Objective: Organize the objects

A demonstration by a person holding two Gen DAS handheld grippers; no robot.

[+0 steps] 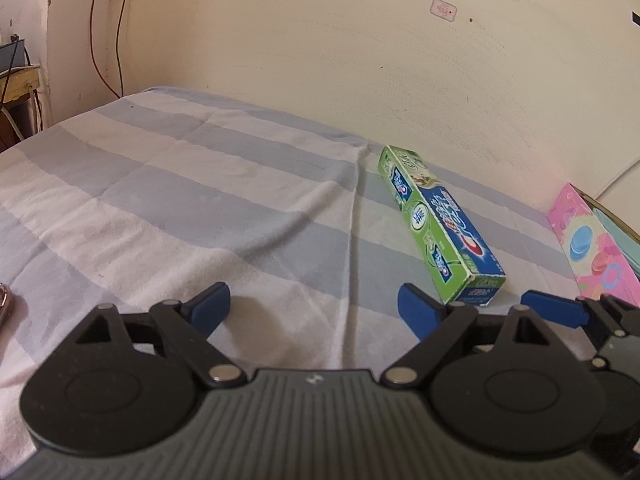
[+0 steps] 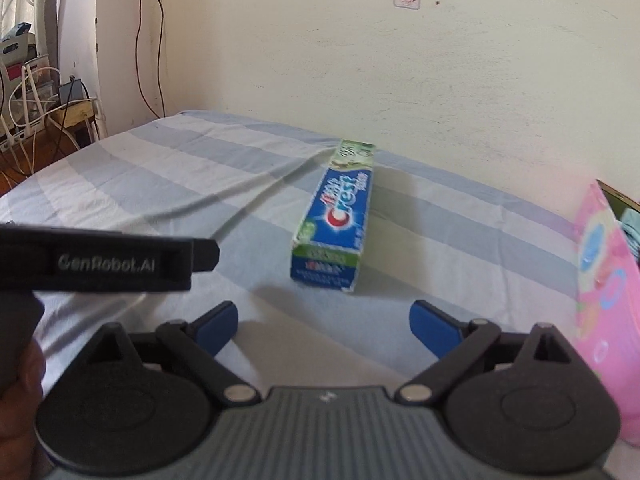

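Observation:
A green and blue Crest toothpaste box (image 1: 438, 224) lies flat on the striped cloth, ahead and to the right of my left gripper (image 1: 314, 312). In the right wrist view the toothpaste box (image 2: 338, 218) lies straight ahead of my right gripper (image 2: 324, 326), a short way beyond the fingertips. Both grippers are open and empty, low over the cloth. The right gripper's blue finger (image 1: 554, 310) shows at the lower right of the left wrist view. The left gripper's black body (image 2: 100, 260) shows at the left of the right wrist view.
A pink patterned box (image 1: 592, 248) stands at the right edge, also in the right wrist view (image 2: 608, 292). The blue and white striped cloth (image 1: 180, 200) covers the surface up to a cream wall (image 1: 360, 60). Cables and a shelf (image 2: 36, 96) lie beyond the left edge.

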